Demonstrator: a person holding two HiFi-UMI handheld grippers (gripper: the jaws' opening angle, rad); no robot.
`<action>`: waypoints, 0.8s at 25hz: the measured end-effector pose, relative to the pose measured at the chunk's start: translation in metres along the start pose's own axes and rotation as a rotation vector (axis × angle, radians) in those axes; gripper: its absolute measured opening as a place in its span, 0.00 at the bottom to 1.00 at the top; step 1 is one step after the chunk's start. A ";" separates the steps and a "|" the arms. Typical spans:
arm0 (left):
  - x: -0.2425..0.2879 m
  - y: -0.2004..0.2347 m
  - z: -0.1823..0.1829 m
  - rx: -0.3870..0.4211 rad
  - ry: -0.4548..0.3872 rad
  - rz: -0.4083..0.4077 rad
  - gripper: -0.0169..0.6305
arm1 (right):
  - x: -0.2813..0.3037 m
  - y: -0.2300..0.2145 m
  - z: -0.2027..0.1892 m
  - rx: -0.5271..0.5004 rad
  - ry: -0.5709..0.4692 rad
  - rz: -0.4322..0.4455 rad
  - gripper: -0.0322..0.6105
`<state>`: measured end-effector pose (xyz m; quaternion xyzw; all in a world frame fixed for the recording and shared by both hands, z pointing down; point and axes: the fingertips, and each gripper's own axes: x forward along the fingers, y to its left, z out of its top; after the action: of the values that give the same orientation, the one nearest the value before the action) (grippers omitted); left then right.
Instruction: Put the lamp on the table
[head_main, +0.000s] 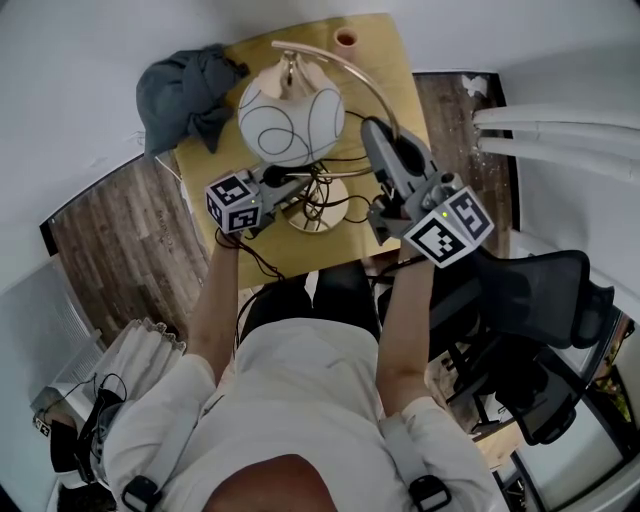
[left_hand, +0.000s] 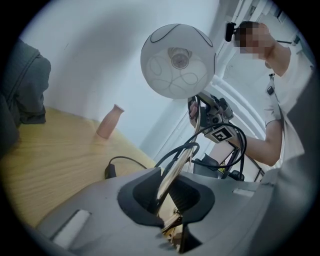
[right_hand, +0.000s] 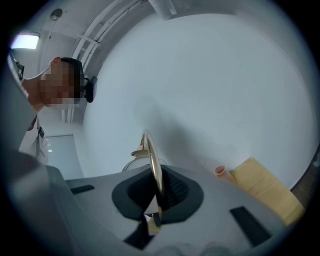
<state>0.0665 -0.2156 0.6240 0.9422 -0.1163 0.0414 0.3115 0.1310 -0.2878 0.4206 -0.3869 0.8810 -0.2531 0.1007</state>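
Observation:
The lamp has a white globe shade (head_main: 290, 122), a brass arc stem (head_main: 372, 88) and a round brass base (head_main: 318, 210) that rests on the wooden table (head_main: 385, 50). My left gripper (head_main: 292, 184) reaches in from the left, and its jaws close around the thin brass stem (left_hand: 175, 170) just above the base. My right gripper (head_main: 373, 130) is shut on the arc (right_hand: 151, 155) higher up on the right. In the left gripper view the shade (left_hand: 177, 60) hangs overhead. Black cord (head_main: 325, 190) loops around the base.
A pink vase (head_main: 345, 38) stands at the table's far edge, and a grey cloth (head_main: 185, 90) lies on its left corner. A black office chair (head_main: 540, 290) stands to the right of the person. White walls surround the table, with wood floor (head_main: 120, 250) on the left.

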 end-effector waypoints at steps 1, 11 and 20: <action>0.000 0.000 0.000 0.000 0.004 0.002 0.06 | 0.000 0.001 0.000 -0.002 0.000 0.007 0.05; 0.000 -0.002 -0.002 0.026 0.042 0.031 0.23 | 0.005 0.011 -0.003 -0.022 0.016 0.035 0.05; -0.027 -0.001 0.004 0.039 0.018 0.083 0.26 | 0.004 0.019 -0.005 -0.031 0.024 0.055 0.05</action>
<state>0.0410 -0.2123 0.6161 0.9420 -0.1516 0.0649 0.2922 0.1139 -0.2781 0.4146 -0.3612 0.8962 -0.2411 0.0910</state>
